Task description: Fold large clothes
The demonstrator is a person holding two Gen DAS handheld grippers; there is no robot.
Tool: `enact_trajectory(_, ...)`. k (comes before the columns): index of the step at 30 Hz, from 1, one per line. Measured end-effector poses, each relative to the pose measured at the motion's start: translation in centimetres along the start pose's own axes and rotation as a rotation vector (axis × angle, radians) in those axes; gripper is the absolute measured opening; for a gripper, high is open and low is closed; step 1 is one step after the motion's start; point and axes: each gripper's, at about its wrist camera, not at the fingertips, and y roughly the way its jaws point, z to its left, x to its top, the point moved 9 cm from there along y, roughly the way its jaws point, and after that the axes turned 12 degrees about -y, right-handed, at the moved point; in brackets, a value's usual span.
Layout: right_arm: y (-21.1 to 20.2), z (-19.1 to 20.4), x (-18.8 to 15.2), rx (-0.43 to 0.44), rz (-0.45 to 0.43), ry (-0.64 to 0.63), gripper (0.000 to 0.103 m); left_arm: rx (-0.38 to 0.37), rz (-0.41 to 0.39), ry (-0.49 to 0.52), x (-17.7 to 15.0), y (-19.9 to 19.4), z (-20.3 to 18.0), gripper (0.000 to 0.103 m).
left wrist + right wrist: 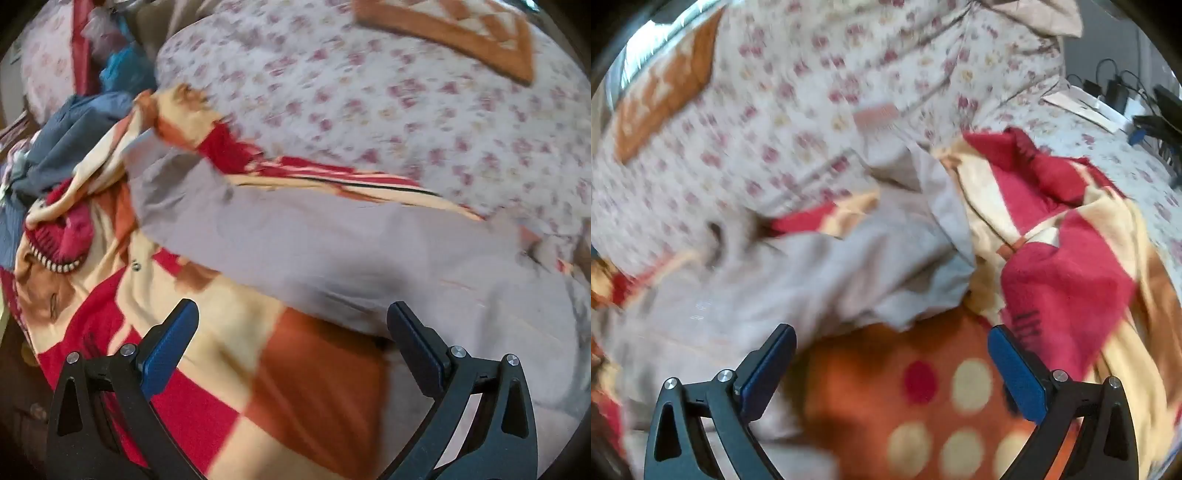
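The left hand-held gripper (291, 332) is released: its two blue-padded fingers (168, 350) stand wide apart and nothing is between them. It points down at a slant, and below the gap lies a patchwork blanket (221, 369) in red, cream and rust-orange blocks. Just past the fingertips a pale grey garment (332, 243) — the large piece of clothing — lies stretched across the blanket, its near edge close to the right-hand finger. Whether that finger touches the cloth is hard to tell through the blur. To the left a heap of other clothes (66, 147) is bunched together, among them a blue-grey piece and a red knit with a striped hem. Behind the garment spreads a floral bedsheet (369, 110), and an orange-bordered cloth (461, 33) rests on it at the far end.

The right hand-held gripper (892, 354) is likewise released, fingers spread with empty space between them. Under that gap is a rust-orange patch of the blanket (923, 406) with red and cream dots. The grey garment (812, 277) lies rumpled just ahead and to the left, one fold coming near the left-hand finger (768, 369). To the right the blanket is pushed up in red and cream folds. Beyond it is the floral bedsheet (775, 110) — and at the far right edge some dark cables (1119, 88) and plugs.
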Motion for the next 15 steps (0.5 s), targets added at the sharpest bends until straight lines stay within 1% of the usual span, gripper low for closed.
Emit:
enact_trajectory(1, -1.3, 1.0, -0.2, 0.032, -0.018, -0.013, 0.103, -0.017, -0.002, 0.009, -0.4, -0.5, -0.8, 0.102)
enact_trajectory(3, -2.2, 5.1, -0.4, 0.063, -0.007, -0.108, 0.103, -0.046, -0.005, 0.052, -1.2, -1.8, -2.7, 0.102)
enact_trajectory(5, -3.8, 8.1, -1.4, 0.081, -0.032, -0.183, 0.103, -0.049, -0.019, 0.106, -1.6, -2.8, -4.2, 0.102)
enact_trajectory(6, -4.9, 9.0, -2.2, 0.096, -0.043, -0.196, 0.103, -0.044, -0.035, 0.139, -1.8, -3.3, -4.9, 0.102)
enact_trajectory(7, -5.5, 10.4, -2.7, 0.130, -0.041, -0.201, 0.103, -0.044, -0.048, 0.159, -2.1, -3.5, -5.3, 0.102)
enact_trajectory(8, -6.6, 11.4, -3.5, 0.182, -0.037, -0.192, 0.103, -0.043, -0.058, 0.180, -2.5, -3.9, -5.9, 0.102)
enact_trajectory(10, -8.6, 13.4, -5.0, 0.315, -0.038, -0.157, 0.103, -0.046, -0.049, 0.202, -2.7, -4.1, -6.3, 0.102)
enact_trajectory(12, -10.1, 15.6, -6.0, 0.422, -0.032, -0.142, 0.103, -0.053, -0.041, 0.213, -2.8, -4.3, -6.5, 0.102)
enact_trajectory(13, -10.5, 16.4, -6.0, 0.437, -0.031, -0.153, 0.103, -0.055, -0.042, 0.215, -2.9, -4.3, -6.6, 0.102)
enact_trajectory(14, -10.9, 17.1, -6.1, 0.429, -0.044, -0.174, 0.103, -0.056, -0.044, 0.217, -2.9, -4.4, -6.7, 0.102)
enact_trajectory(15, -11.1, 17.8, -6.2, 0.403, -0.066, -0.201, 0.103, -0.060, -0.048, 0.222, -2.9, -4.6, -6.6, 0.102)
